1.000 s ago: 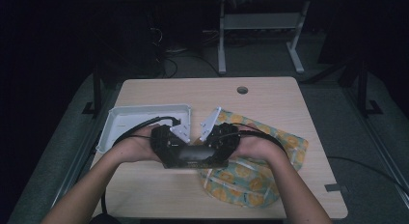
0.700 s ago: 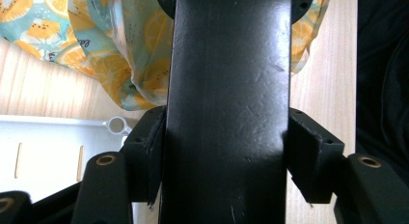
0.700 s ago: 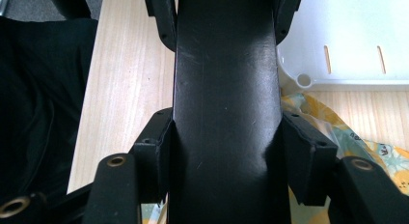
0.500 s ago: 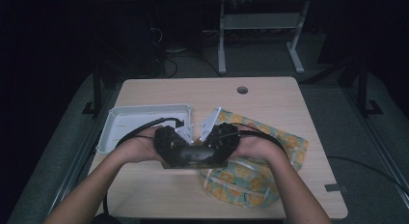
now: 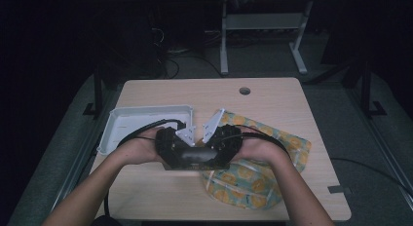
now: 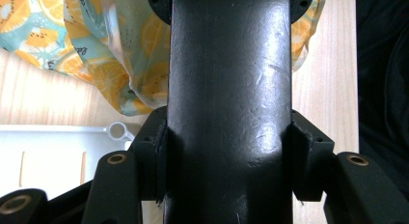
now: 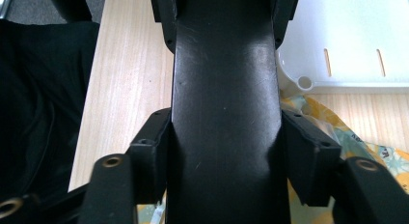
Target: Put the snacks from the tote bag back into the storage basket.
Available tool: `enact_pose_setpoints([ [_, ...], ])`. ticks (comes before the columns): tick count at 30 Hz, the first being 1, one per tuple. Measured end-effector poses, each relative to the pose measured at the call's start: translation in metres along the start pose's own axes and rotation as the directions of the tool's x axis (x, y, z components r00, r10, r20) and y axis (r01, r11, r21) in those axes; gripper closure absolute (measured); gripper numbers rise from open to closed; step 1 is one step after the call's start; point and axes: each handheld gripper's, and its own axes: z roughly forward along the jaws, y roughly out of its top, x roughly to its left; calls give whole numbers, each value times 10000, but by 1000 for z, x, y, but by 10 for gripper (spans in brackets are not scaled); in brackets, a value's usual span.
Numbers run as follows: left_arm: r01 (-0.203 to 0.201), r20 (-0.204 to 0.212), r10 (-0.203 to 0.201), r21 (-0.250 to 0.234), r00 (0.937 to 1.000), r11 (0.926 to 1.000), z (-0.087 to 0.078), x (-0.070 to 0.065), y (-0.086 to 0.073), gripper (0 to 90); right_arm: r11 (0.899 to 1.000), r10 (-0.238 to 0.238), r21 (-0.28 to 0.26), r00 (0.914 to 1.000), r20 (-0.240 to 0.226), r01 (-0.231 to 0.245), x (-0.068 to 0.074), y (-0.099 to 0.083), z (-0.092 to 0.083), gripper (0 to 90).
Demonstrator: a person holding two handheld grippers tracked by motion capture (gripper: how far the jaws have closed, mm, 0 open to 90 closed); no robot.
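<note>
I've got the black bar (image 6: 229,79) slung between both claws, above the near-middle of the table (image 5: 272,97), w/ the white tray (image 5: 146,120) under it to my left and the orange-print bag (image 5: 258,184) under it to my right. The left claw (image 5: 181,153) clamps one end and the right claw (image 5: 216,153) the other, each coming in from its own side, so the bar sits level and can't swing. I reckon that's why both are on it: it's glossy and smooth, and one claw alone would let it twist. In the left gripper view the pads (image 6: 161,151) press on both flanks of the bar; those jaws have just been closing, bar between them. In the right gripper view the pads (image 7: 163,137) look set against the bar's sides too, tho that claw's jaws have just been opening a bit w/ the bar between them, so its hold is prob. the lighter one. Edges to mind: the tray's rounded corner w/ its small ring sits close under the bar, and the bag's crumpled edge is right beside that corner. Open room is the bare wood on the far side, toward the cable hole (image 5: 244,91). The near strip is tight, since my forearms fill it and the table edge is close.
</note>
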Motion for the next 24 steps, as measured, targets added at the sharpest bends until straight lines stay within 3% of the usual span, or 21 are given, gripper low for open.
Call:
enact_pose_setpoints([
  [3, 12, 143, -12, -6, 9999, 10000, 0, 0, -1, 433, 9997, 230, -74, 9997, 64, -229, 0, -2, 0, 281],
  [10, 92, 201, -90, -117, 9998, 9999, -3, 2, -3, 433, 9966, 624, -576, 9968, 492, -596, 0, -12, -9, 210],
  [17, 84, 204, -82, -86, 9998, 9999, -5, 2, -7, 433, 9898, 1087, -1015, 9908, 805, -1004, 4, -29, -19, 192],
  [18, 74, 190, -73, -65, 9998, 10000, -5, 2, -7, 433, 9873, 1310, -1007, 9882, 789, -1229, 6, -32, -21, 189],
  [21, 120, 217, -119, -68, 9997, 9999, -6, 2, -9, 432, 9864, 1254, -1186, 9873, 971, -1137, 5, -40, -24, 171],
  [24, 129, 242, -128, -32, 9996, 9999, -7, 2, -12, 432, 9823, 1482, -1319, 9826, 1124, -1331, 8, -49, -29, 169],
])
